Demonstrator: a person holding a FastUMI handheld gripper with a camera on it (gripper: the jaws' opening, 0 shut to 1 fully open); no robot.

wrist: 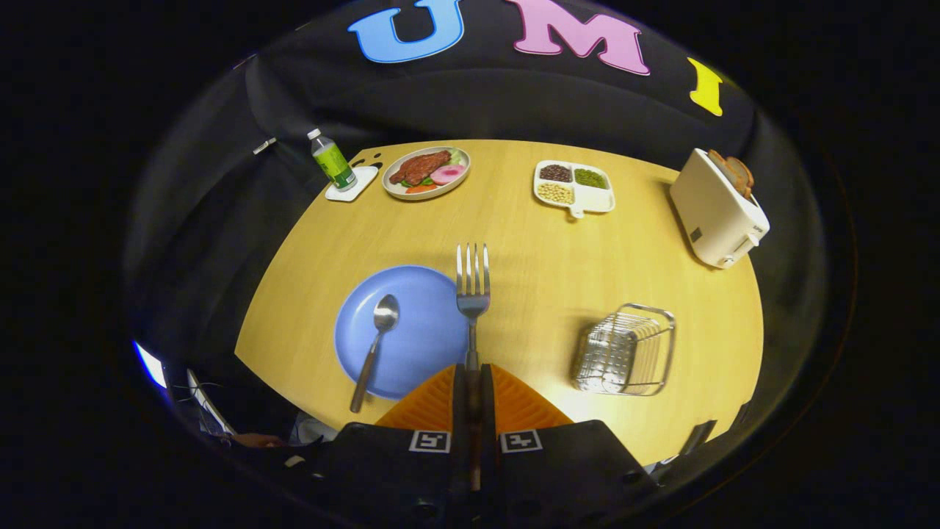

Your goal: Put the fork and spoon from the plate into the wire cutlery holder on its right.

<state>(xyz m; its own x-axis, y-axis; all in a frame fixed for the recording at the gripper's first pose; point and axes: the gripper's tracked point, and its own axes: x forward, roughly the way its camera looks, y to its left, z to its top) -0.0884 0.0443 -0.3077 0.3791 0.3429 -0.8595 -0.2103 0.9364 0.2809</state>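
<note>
My gripper (471, 376) is shut on the handle of a metal fork (472, 290), which sticks straight out ahead of the fingers with its tines pointing away, lifted above the table. Below and to the left lies the blue plate (418, 345) with a metal spoon (374, 345) resting on it, bowl toward the far side, handle hanging over the near rim. The wire cutlery holder (626, 350) stands on the wooden table (543, 257) to the right of the plate and of my fingers.
At the far side of the table are a green-labelled bottle (332, 162) on a white coaster, a plate of food (427, 173) and a divided white tray of beans (573, 188). A white toaster (717, 208) with bread stands far right.
</note>
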